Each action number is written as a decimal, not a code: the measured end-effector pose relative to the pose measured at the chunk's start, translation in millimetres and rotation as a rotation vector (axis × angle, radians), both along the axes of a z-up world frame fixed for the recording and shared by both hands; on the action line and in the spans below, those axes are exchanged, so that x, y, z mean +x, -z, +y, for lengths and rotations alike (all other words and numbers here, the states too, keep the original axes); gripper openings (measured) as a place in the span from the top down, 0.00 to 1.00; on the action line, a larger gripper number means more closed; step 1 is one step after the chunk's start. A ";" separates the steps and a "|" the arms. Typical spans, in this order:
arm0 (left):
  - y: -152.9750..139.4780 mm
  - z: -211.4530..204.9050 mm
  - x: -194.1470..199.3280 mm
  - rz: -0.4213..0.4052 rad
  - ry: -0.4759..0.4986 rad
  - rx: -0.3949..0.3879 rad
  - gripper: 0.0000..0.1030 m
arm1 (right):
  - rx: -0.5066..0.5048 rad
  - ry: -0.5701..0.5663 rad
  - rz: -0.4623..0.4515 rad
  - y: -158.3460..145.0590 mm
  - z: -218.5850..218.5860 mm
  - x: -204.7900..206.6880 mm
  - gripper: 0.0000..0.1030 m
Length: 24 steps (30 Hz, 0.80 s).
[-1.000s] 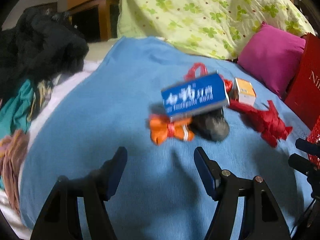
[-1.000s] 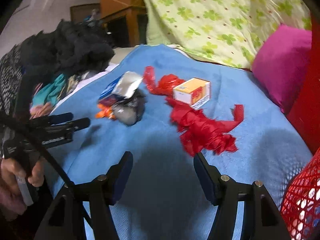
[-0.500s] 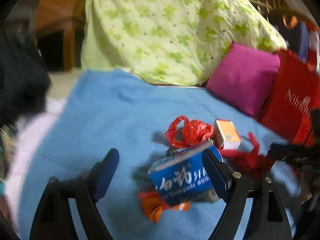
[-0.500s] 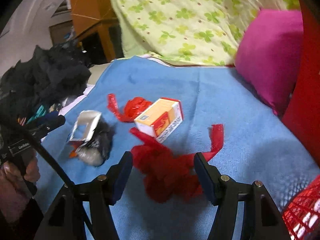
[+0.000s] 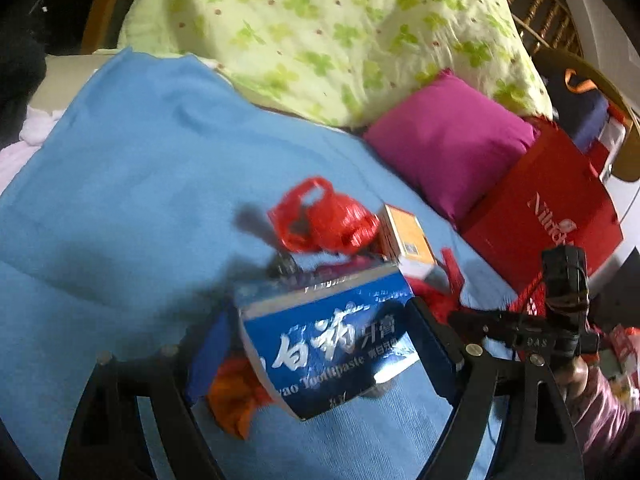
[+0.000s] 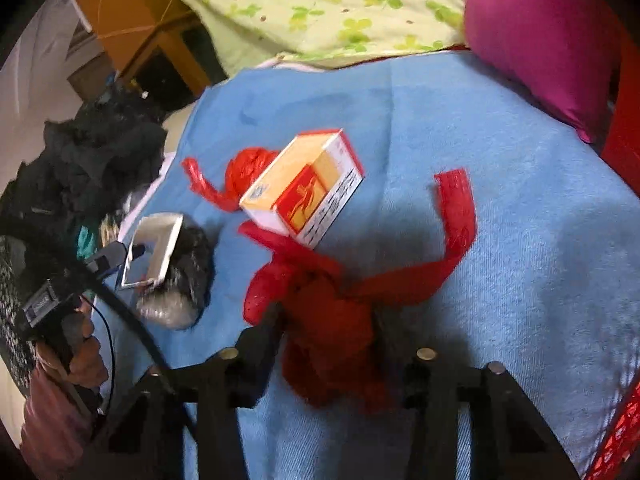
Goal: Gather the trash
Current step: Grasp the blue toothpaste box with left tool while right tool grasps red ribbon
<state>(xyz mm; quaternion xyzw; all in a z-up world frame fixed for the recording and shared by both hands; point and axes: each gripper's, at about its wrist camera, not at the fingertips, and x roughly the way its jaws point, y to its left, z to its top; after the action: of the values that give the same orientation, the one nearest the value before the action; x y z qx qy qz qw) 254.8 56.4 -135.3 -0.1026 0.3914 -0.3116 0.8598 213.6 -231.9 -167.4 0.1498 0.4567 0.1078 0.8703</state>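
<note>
Trash lies on a blue blanket (image 5: 120, 184). My left gripper (image 5: 320, 344) has its jaws on both sides of a blue toothpaste box (image 5: 324, 344), touching its ends. An orange wrapper (image 5: 236, 400) lies under it. My right gripper (image 6: 328, 336) has its jaws against a crumpled red plastic bag (image 6: 332, 316). An orange and white carton (image 6: 304, 188) lies just beyond it, also in the left wrist view (image 5: 404, 236). A second red bag (image 5: 324, 220) lies behind, and a grey-black crumpled bag (image 6: 180, 280) under the box's open end (image 6: 154, 248).
A magenta pillow (image 5: 448, 148) and a green clover quilt (image 5: 328, 32) lie at the far side. A red paper bag (image 5: 548, 216) stands at the right. A red mesh basket (image 6: 620, 440) is at the right wrist view's lower right. Dark clothes (image 6: 92, 164) are piled left.
Both grippers have moved forward and down. The left jaws have narrowed around the toothpaste box, and the right jaws have narrowed onto the red bag.
</note>
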 end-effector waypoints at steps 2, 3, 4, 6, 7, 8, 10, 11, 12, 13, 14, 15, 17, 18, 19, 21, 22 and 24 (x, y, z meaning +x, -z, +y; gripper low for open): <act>0.3 -4.3 -9.9 0.006 0.013 0.016 0.17 | 0.001 -0.009 -0.001 -1.2 0.0 -1.7 0.59; -0.2 -6.6 -15.8 0.001 0.018 0.023 0.17 | 0.005 -0.010 -0.002 -2.0 -0.5 -2.9 0.60; -1.5 -10.1 -22.5 -0.007 0.027 0.033 0.18 | 0.007 -0.011 -0.003 -2.8 -0.5 -3.9 0.60; -7.5 -18.2 -34.9 -0.051 0.039 0.067 0.18 | 0.011 -0.019 -0.008 -5.3 0.2 -7.1 0.61; -12.3 -22.0 -44.3 -0.096 0.036 0.084 0.19 | 0.008 -0.021 -0.013 -6.9 -0.1 -9.0 0.61; -14.8 -22.5 -49.4 -0.114 0.028 0.081 0.22 | 0.006 -0.025 -0.019 -9.2 0.6 -11.2 0.62; -16.9 -24.8 -60.2 -0.130 0.009 0.062 0.31 | 0.003 -0.033 -0.029 -12.7 2.0 -15.5 0.62; -16.9 -26.2 -63.4 -0.136 0.004 0.063 0.40 | 0.003 -0.036 -0.032 -14.0 2.3 -17.5 0.62; -16.4 -28.2 -66.9 -0.142 0.001 0.065 0.43 | 0.004 -0.035 -0.033 -15.0 2.3 -19.3 0.62; -15.0 -31.3 -71.3 -0.143 -0.003 0.066 0.49 | 0.006 -0.036 -0.032 -15.6 1.6 -20.8 0.62; -13.6 -32.3 -73.6 -0.140 -0.007 0.067 0.55 | 0.007 -0.037 -0.032 -16.4 1.1 -22.2 0.62; -12.2 -33.6 -77.4 -0.132 -0.008 0.063 0.58 | 0.003 -0.040 -0.035 -18.2 0.8 -24.2 0.62; -10.9 -34.7 -89.6 -0.125 0.009 0.048 0.60 | 0.001 -0.044 -0.042 -21.3 -1.1 -26.1 0.62; -11.0 -35.1 -97.2 -0.125 0.014 0.046 0.60 | 0.005 -0.045 -0.045 -22.5 -2.4 -27.3 0.62; -11.7 -35.4 -104.5 -0.121 0.021 0.042 0.60 | 0.009 -0.045 -0.047 -23.9 -3.9 -28.6 0.62; -13.6 -34.7 -117.8 -0.123 0.005 0.054 0.60 | 0.019 -0.048 -0.049 -25.3 -6.6 -29.8 0.62; -14.5 -33.1 -122.8 -0.125 -0.018 0.070 0.54 | 0.022 -0.050 -0.049 -25.9 -8.2 -31.0 0.62; -17.7 -30.4 -130.9 -0.141 -0.062 0.112 0.41 | 0.026 -0.056 -0.048 -27.6 -7.1 -30.6 0.62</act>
<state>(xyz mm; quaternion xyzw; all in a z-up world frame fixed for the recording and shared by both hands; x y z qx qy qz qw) 123.9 26.0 -117.6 -0.0440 0.3436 -0.2690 0.8987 183.0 -239.0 -139.7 0.1456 0.4384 0.1416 0.8755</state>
